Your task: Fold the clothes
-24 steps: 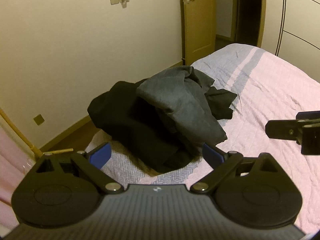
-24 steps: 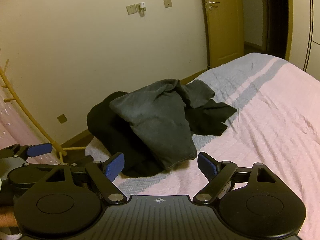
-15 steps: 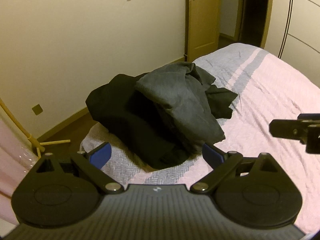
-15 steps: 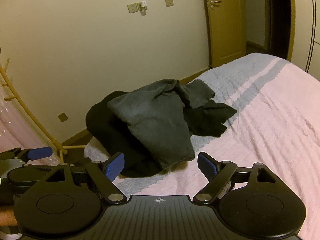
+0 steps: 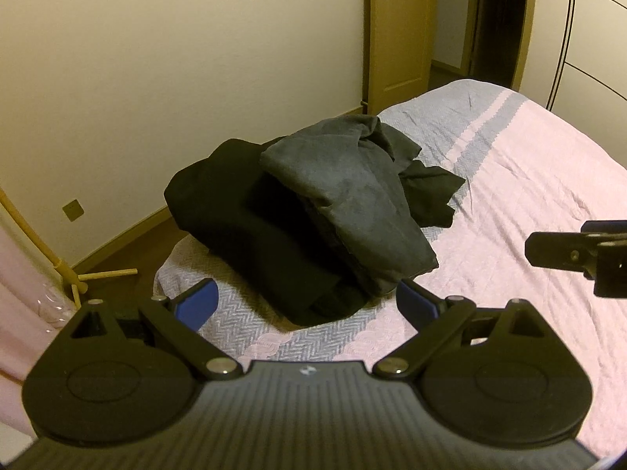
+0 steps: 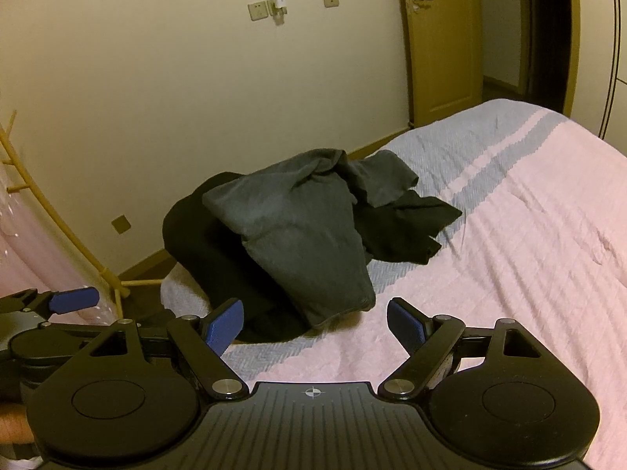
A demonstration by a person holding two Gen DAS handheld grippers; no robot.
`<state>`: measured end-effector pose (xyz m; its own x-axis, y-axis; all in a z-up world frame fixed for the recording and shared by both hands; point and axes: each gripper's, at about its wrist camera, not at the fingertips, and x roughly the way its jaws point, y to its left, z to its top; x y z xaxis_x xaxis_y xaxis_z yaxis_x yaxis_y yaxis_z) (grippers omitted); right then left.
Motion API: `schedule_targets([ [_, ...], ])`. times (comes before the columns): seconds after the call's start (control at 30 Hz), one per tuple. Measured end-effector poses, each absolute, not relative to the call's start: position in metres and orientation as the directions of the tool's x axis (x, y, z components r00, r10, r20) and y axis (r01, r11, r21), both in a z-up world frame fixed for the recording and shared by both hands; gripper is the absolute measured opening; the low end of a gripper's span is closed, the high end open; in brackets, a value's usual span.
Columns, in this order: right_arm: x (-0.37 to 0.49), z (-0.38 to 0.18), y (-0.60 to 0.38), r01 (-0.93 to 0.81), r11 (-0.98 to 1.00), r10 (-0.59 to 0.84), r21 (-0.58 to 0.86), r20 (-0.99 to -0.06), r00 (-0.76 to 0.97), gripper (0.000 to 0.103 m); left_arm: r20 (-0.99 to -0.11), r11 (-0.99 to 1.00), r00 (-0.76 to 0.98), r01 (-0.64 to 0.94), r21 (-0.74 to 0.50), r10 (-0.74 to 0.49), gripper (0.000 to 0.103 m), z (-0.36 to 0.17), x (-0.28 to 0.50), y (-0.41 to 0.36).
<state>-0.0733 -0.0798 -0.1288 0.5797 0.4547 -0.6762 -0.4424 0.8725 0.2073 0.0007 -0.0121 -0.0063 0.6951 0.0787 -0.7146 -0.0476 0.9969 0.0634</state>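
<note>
So the clothes are one crumpled heap at the near-left corner of the bed (image 5: 548,180): a grey garment (image 5: 348,196) draped over a black one (image 5: 250,227), nothing folded yet. Looks like the approach step to me. The left gripper (image 5: 305,305) and right gripper (image 6: 313,323) both have their jaws spread wide with nothing in them, hovering just short of the pile's near edge. Next move probably means grabbing only the grey top layer and lifting it clear.

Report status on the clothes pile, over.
Left gripper and right gripper open, empty. Grey garment atop black garment, heaped unfolded on bed. Nothing in the way.
</note>
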Motion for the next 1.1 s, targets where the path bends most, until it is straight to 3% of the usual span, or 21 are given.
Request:
schedule_targets([
  [1.1,-0.056,-0.117,-0.077,-0.440,0.874,0.448,0.206,-0.692,0.566,0.083,-0.718,0.997,0.692,-0.046,0.064,0.079,0.096,0.002,0.011,-0.010],
])
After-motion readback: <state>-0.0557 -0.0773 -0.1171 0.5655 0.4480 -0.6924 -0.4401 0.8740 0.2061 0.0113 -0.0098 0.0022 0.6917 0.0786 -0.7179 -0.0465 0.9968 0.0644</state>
